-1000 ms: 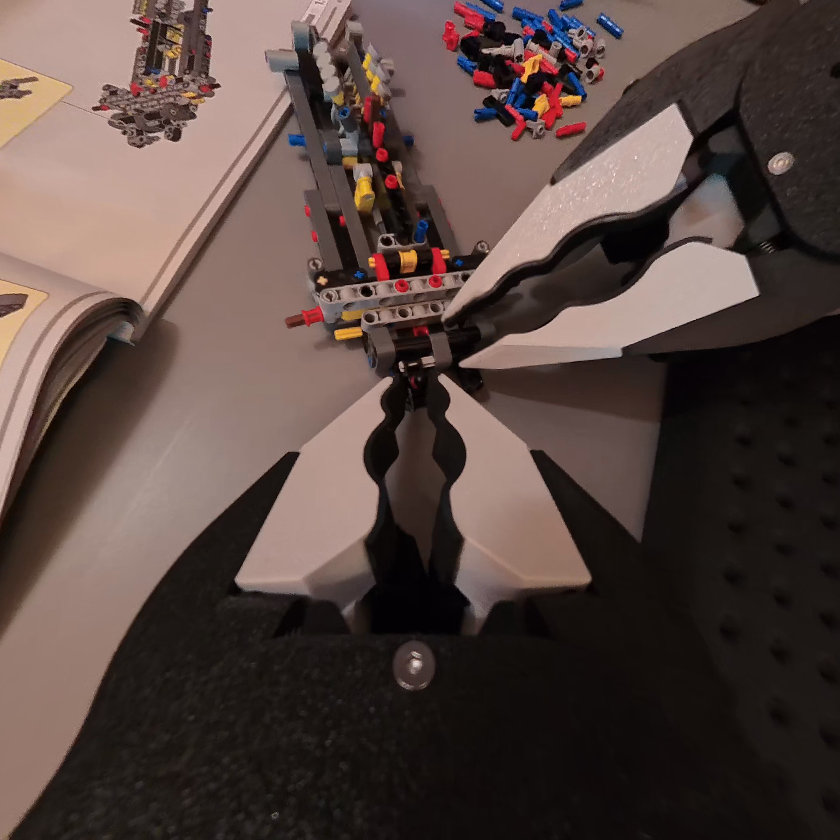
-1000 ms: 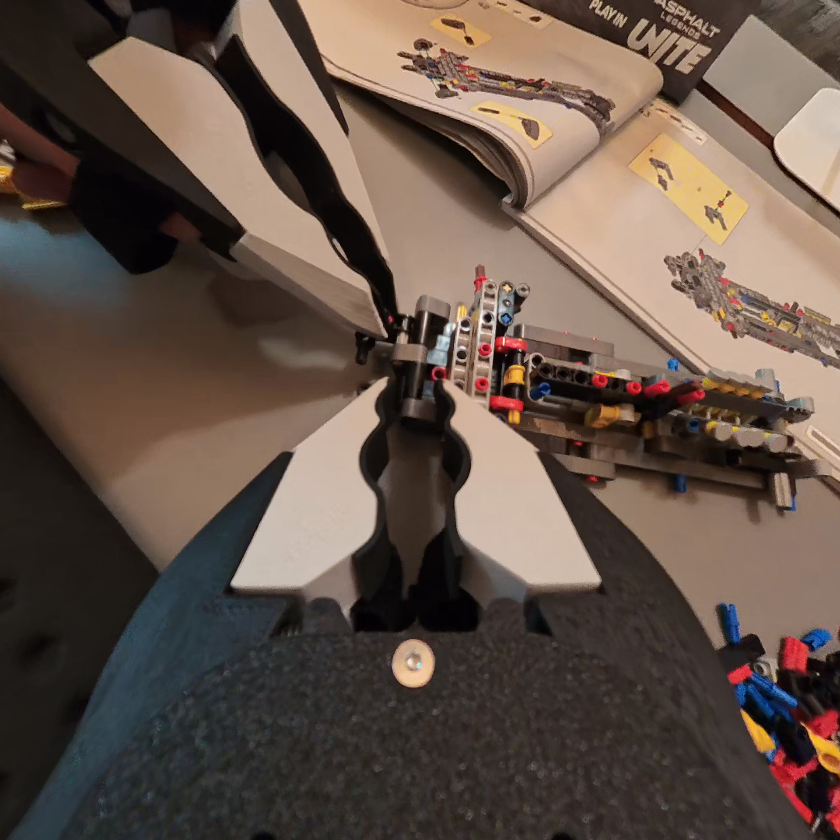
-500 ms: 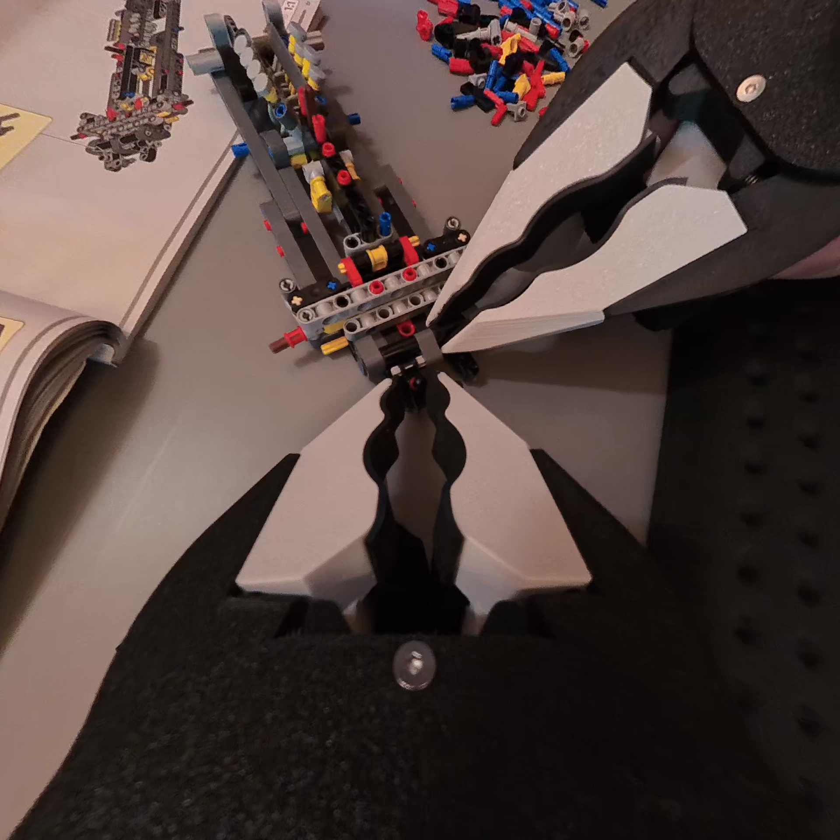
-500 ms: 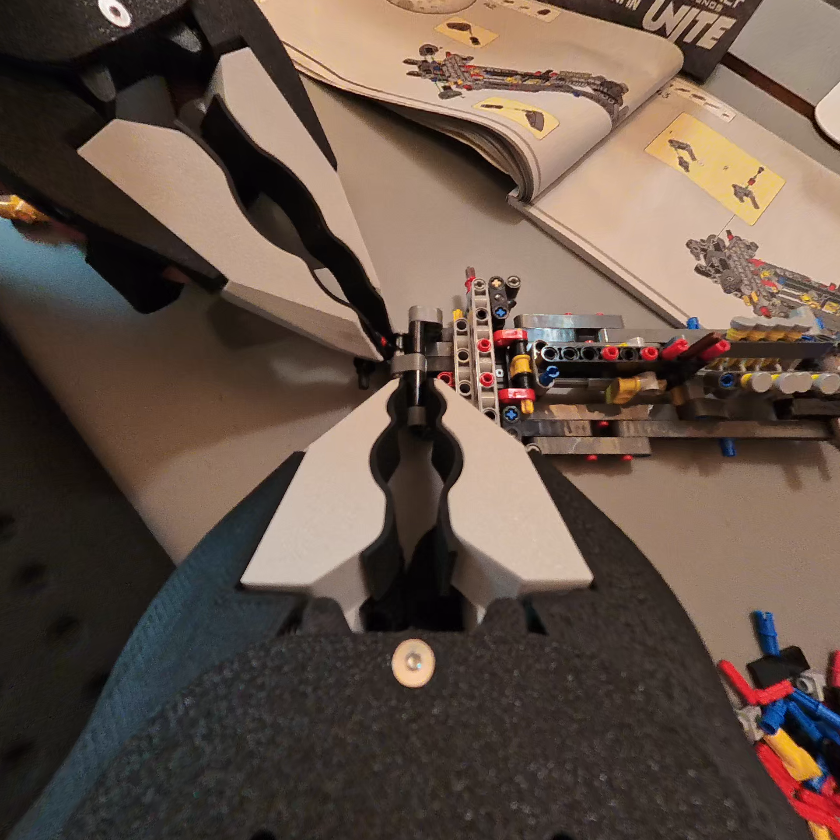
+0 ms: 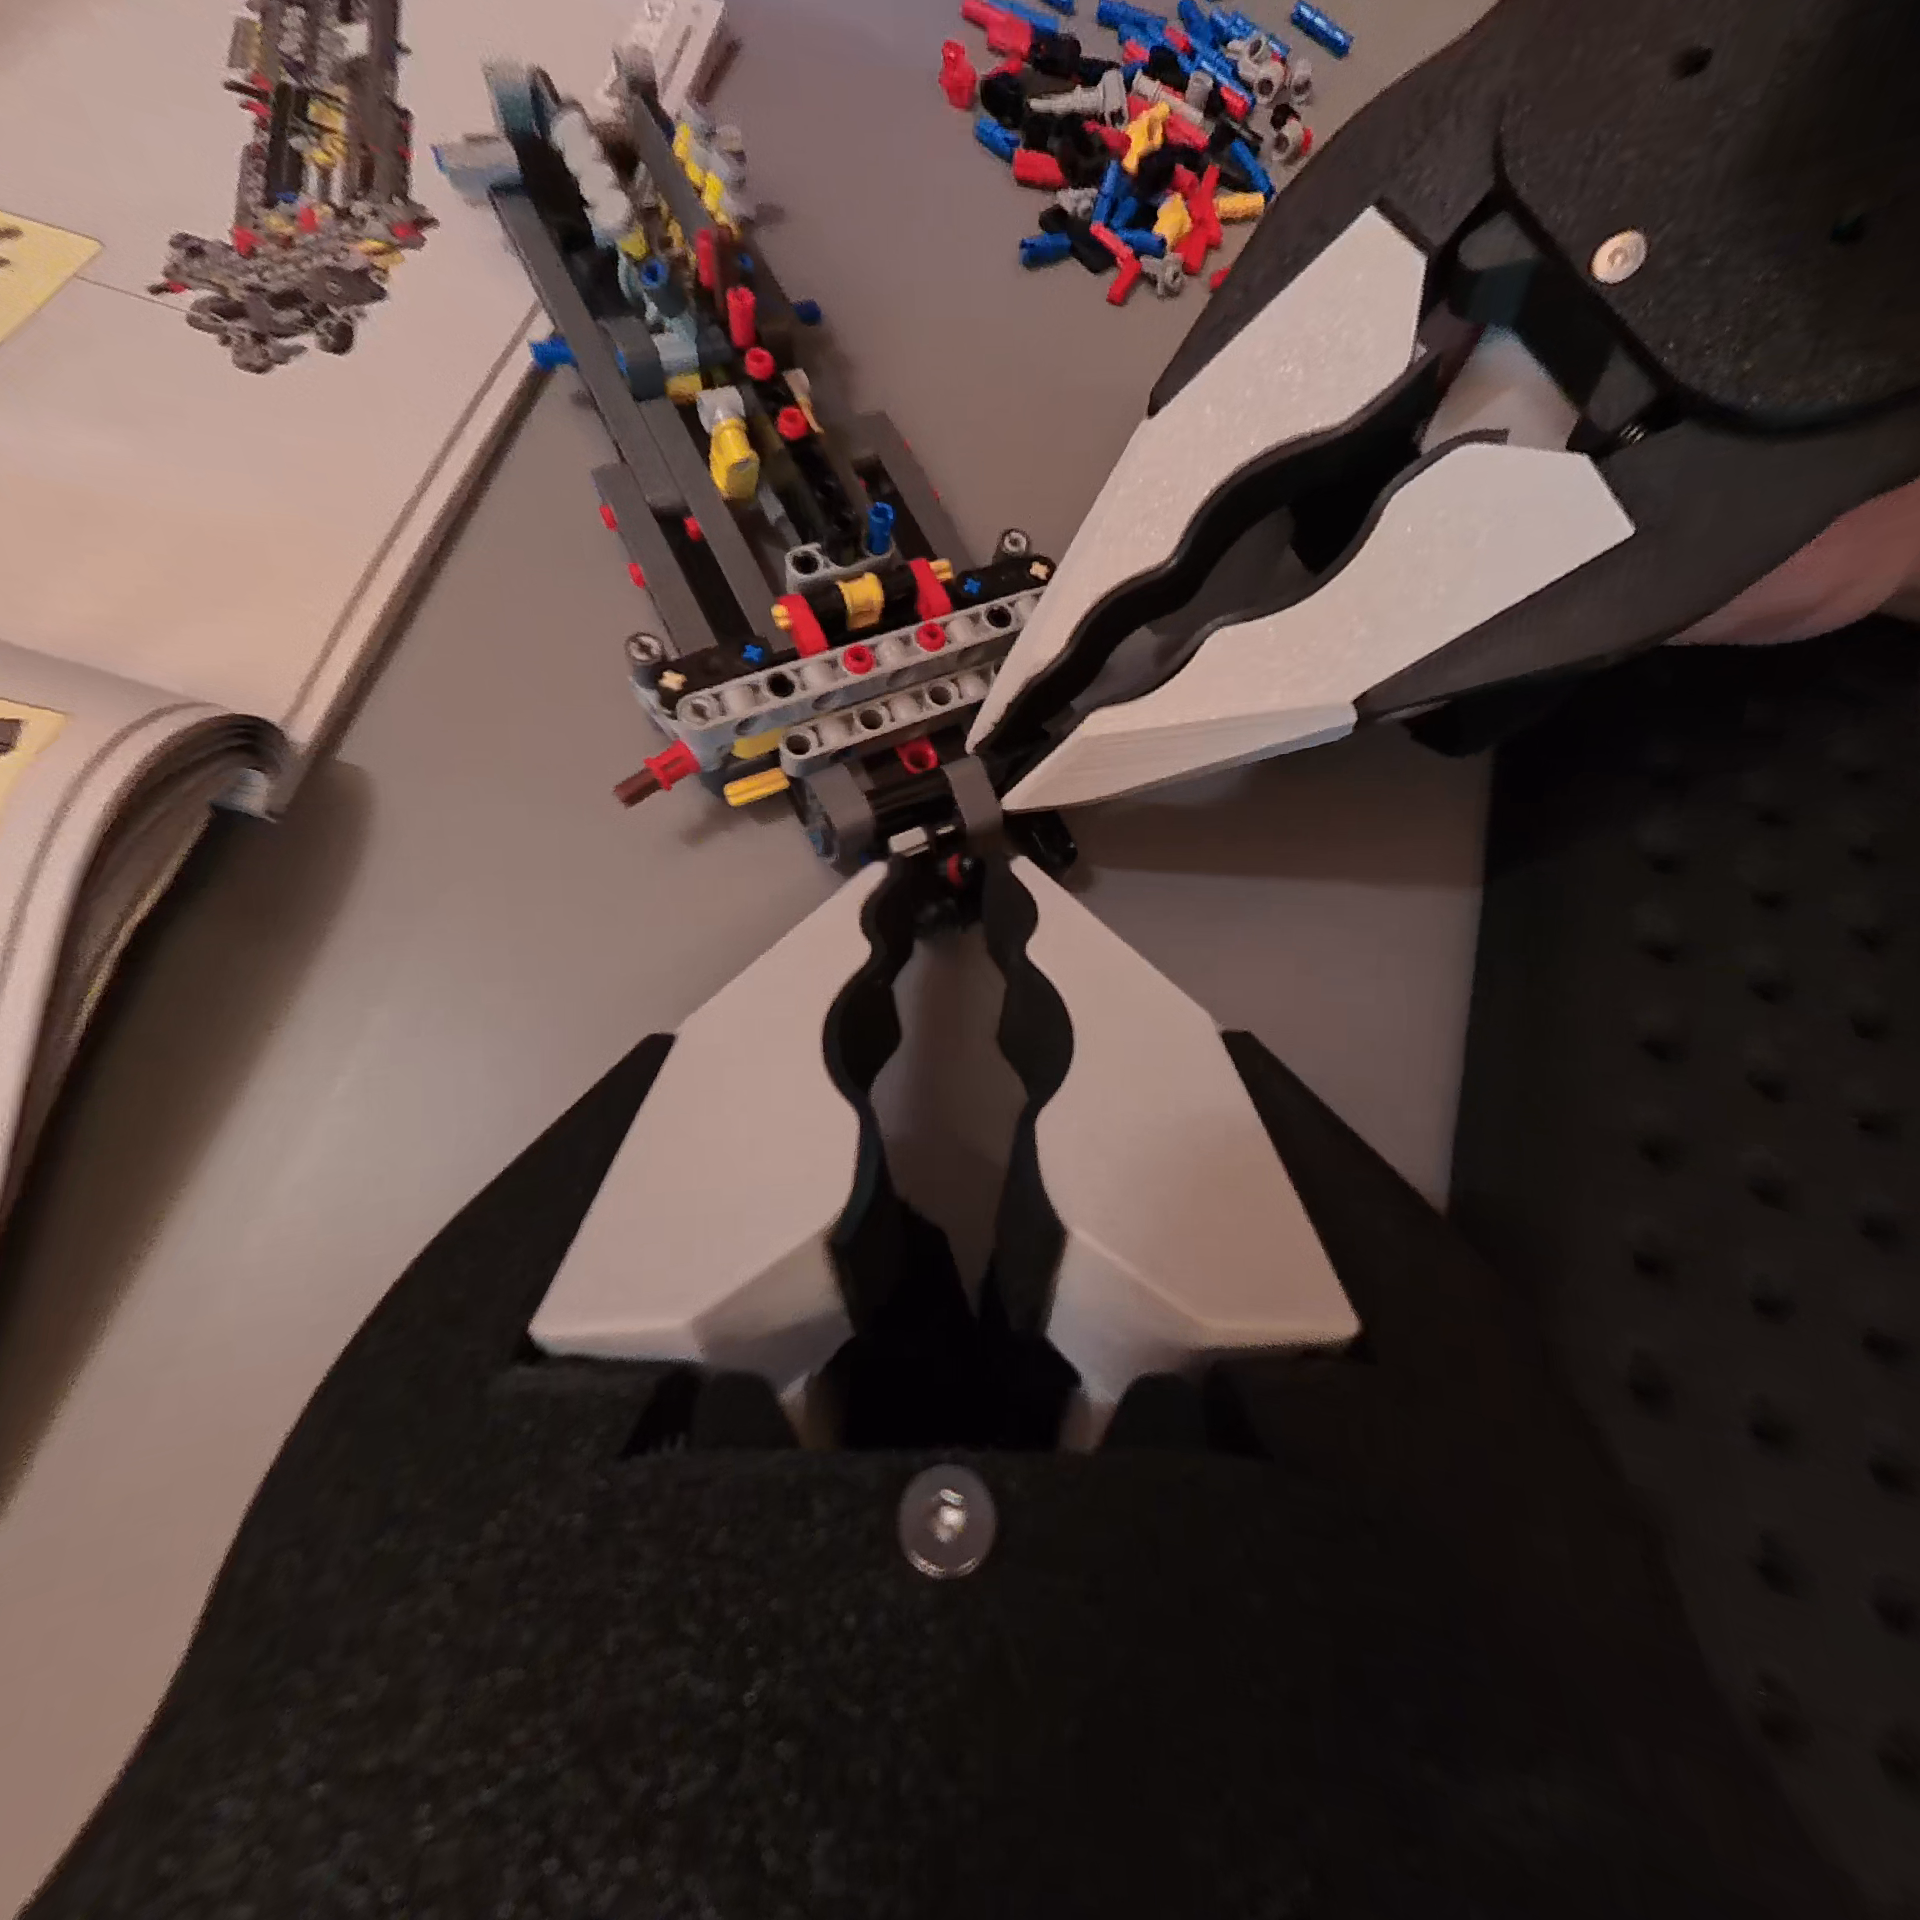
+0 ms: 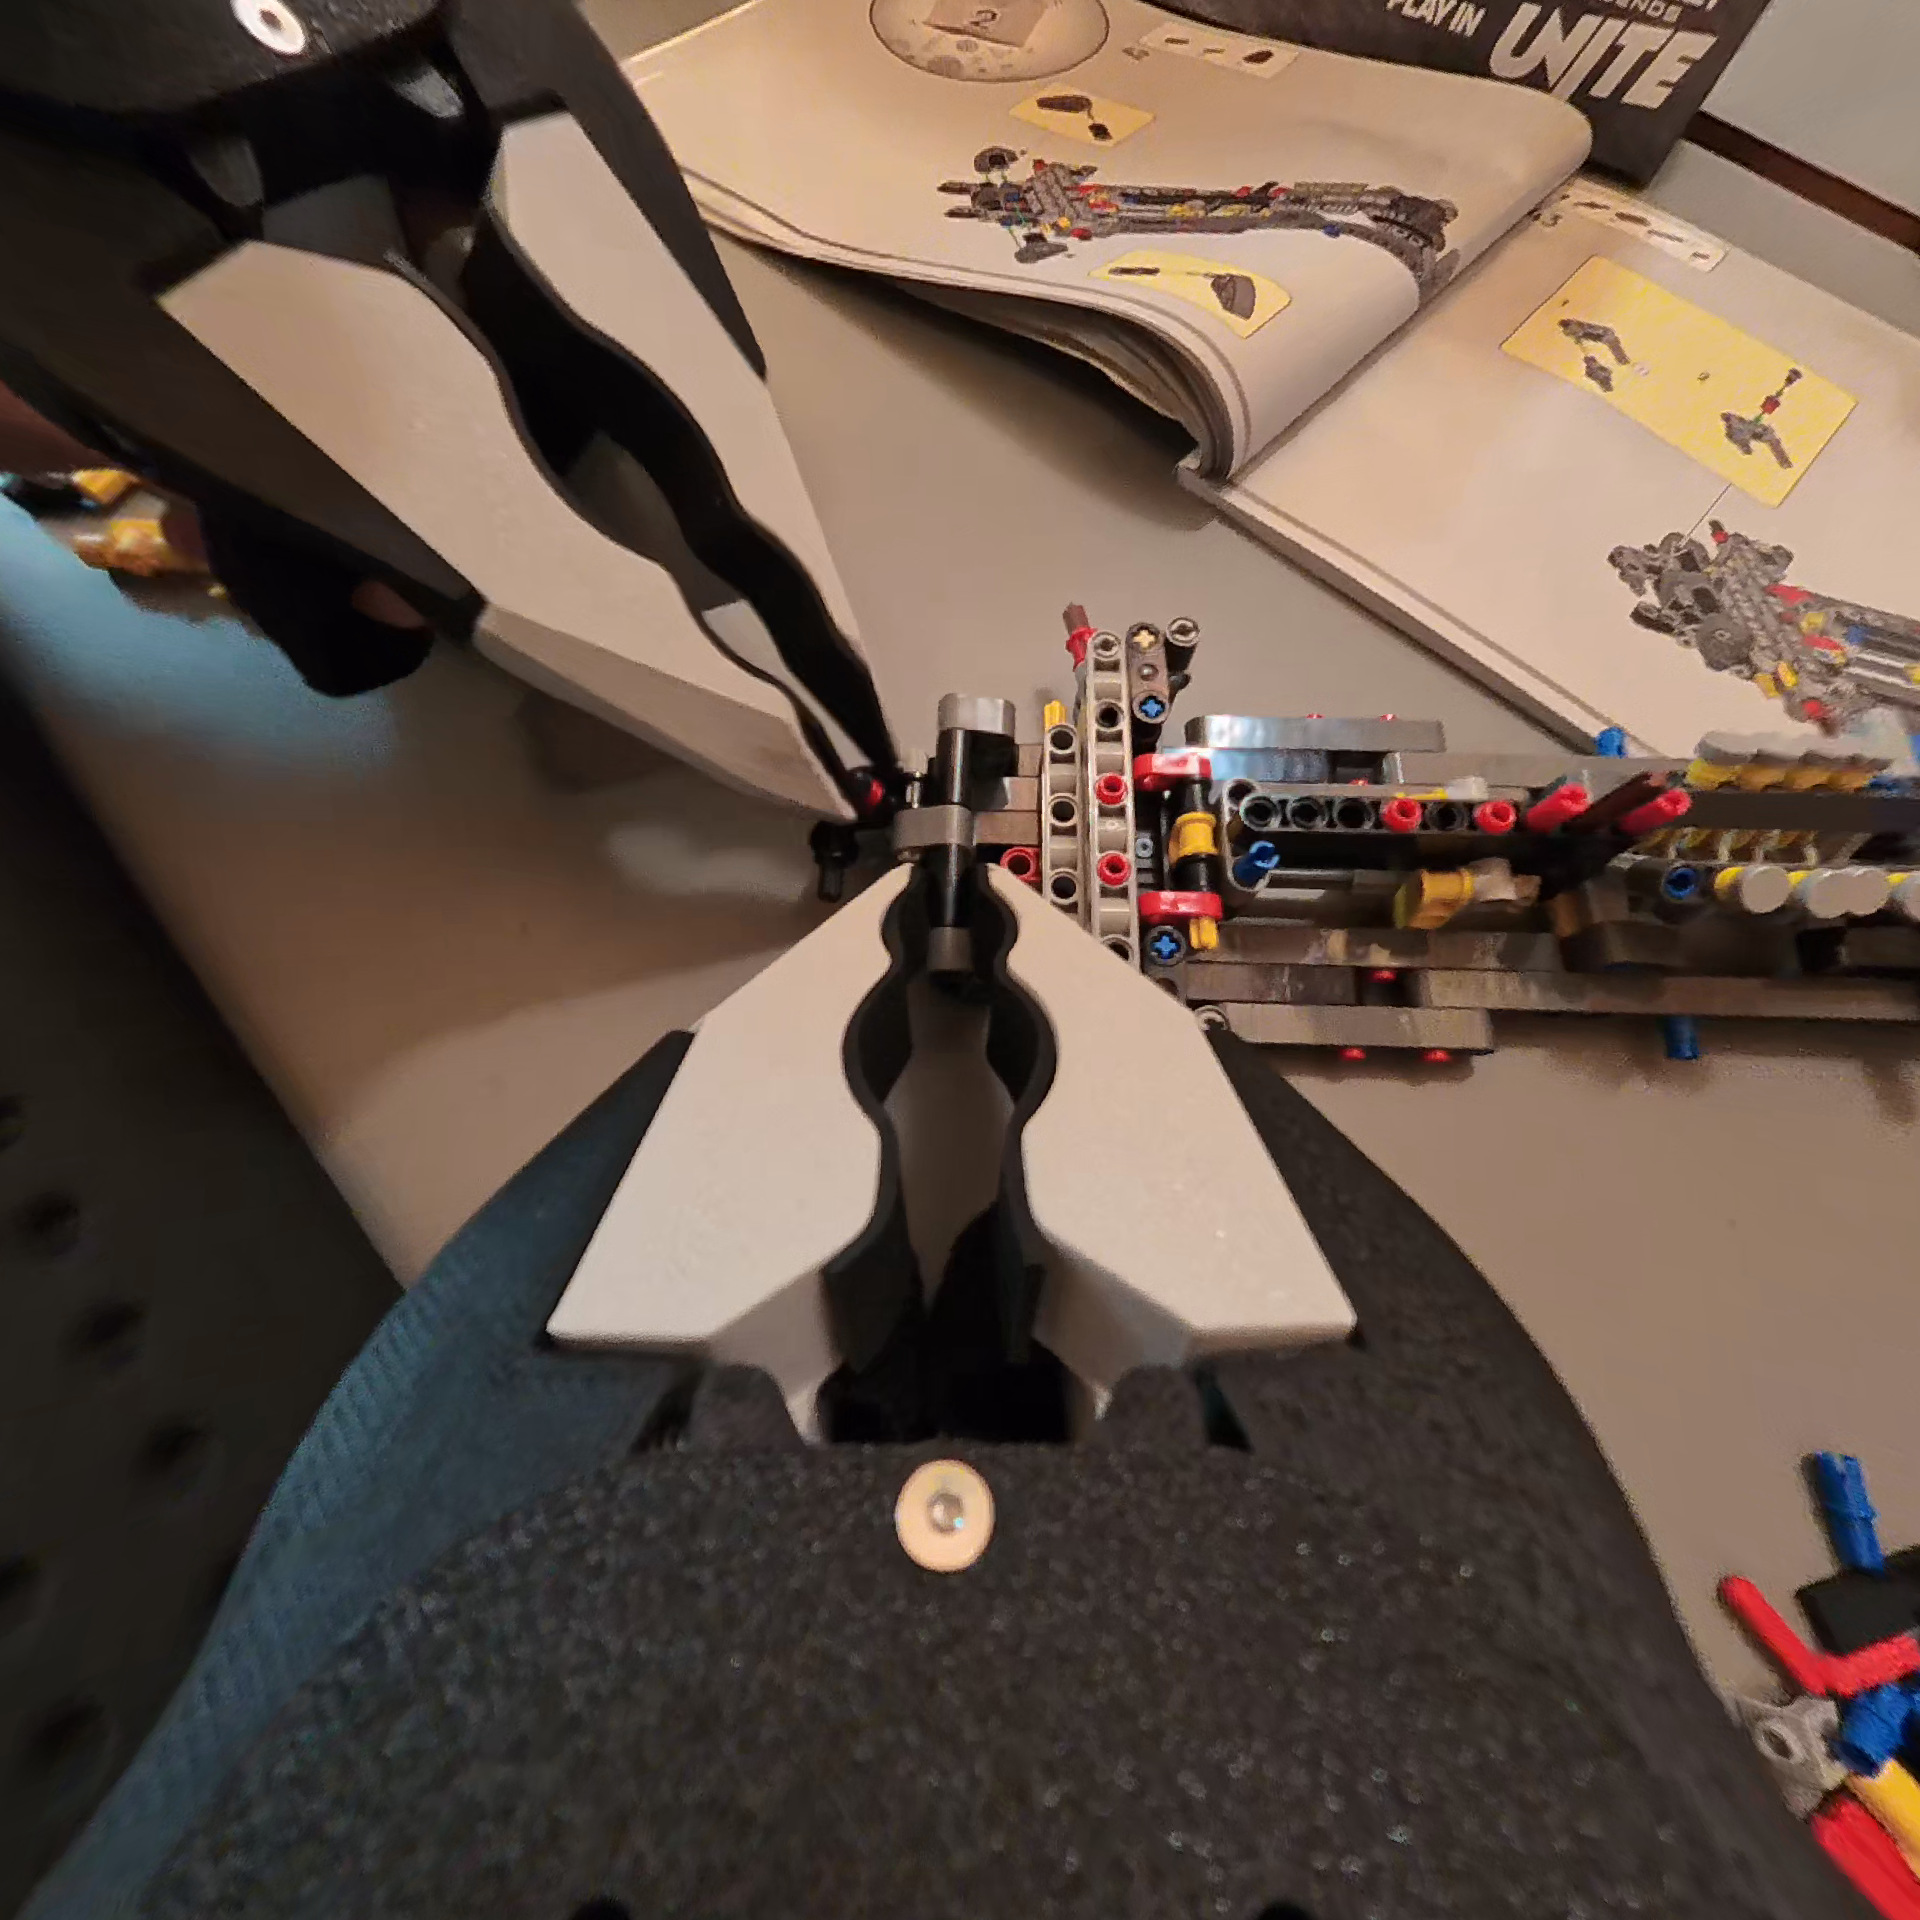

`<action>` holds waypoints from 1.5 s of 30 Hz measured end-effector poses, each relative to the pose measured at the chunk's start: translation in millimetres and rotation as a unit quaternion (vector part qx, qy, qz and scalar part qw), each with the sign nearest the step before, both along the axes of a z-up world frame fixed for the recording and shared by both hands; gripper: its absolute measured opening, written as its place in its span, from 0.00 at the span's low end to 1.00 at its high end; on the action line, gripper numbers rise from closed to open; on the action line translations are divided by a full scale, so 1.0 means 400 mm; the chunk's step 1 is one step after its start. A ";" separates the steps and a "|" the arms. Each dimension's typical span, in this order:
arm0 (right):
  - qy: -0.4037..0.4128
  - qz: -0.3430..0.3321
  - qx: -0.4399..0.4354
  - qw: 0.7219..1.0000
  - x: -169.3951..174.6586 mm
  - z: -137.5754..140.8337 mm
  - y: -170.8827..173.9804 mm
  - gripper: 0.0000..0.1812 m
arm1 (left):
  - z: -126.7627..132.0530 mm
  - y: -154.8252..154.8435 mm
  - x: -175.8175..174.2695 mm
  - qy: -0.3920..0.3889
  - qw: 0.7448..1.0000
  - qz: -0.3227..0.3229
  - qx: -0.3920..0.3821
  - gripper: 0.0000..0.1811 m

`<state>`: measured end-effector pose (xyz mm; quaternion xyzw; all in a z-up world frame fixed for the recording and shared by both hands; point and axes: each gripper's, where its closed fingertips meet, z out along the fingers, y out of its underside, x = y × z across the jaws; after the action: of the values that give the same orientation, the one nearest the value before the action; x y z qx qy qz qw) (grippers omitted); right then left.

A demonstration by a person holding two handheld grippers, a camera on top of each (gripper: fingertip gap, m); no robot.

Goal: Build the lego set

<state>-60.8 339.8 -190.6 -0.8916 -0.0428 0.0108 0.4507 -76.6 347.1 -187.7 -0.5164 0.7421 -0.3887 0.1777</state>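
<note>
Left wrist view is showing the left gripper (image 5: 940,883) pinching a small black-and-red piece at the near end of the long grey, black, red and yellow lego chassis (image 5: 748,499), which is lying flat on the grey table (image 5: 416,987). Coming in from the right of that chassis end, the right gripper (image 6: 951,914) is clamping on a black axle with grey collars (image 6: 961,810), its fingers closing tightly around it. An open instruction booklet (image 5: 208,468) is lying just left of the chassis, touching its far end, and a loose heap of small blue, red, black and yellow lego pins (image 5: 1132,156) is sitting well beyond the chassis, to its right.
</note>
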 end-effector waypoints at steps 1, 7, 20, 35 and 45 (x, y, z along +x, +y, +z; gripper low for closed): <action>0.007 -0.001 0.000 1.000 0.000 0.000 0.000 0.03 | 0.005 0.008 0.000 -0.005 1.000 0.004 -0.001 0.09; -0.008 0.006 0.001 1.000 -0.004 0.000 -0.003 0.03 | 0.018 -0.015 -0.006 -0.012 0.999 -0.020 -0.033 0.10; -0.010 0.008 -0.004 1.000 -0.005 -0.002 -0.003 0.03 | -0.002 -0.006 0.000 -0.005 1.000 -0.002 -0.017 0.10; 0.005 0.006 -0.004 1.000 -0.004 -0.001 -0.004 0.03 | -0.009 -0.003 0.006 -0.021 1.000 -0.005 0.015 0.08; -0.089 0.025 0.003 0.996 0.009 0.002 -0.039 0.07 | -0.004 -0.032 0.004 -0.017 1.000 -0.021 -0.003 0.08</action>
<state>-57.1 324.4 -189.6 -0.8863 -0.1053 -0.0570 0.4473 -75.0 334.2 -189.5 -0.4946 0.7486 -0.4033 0.1800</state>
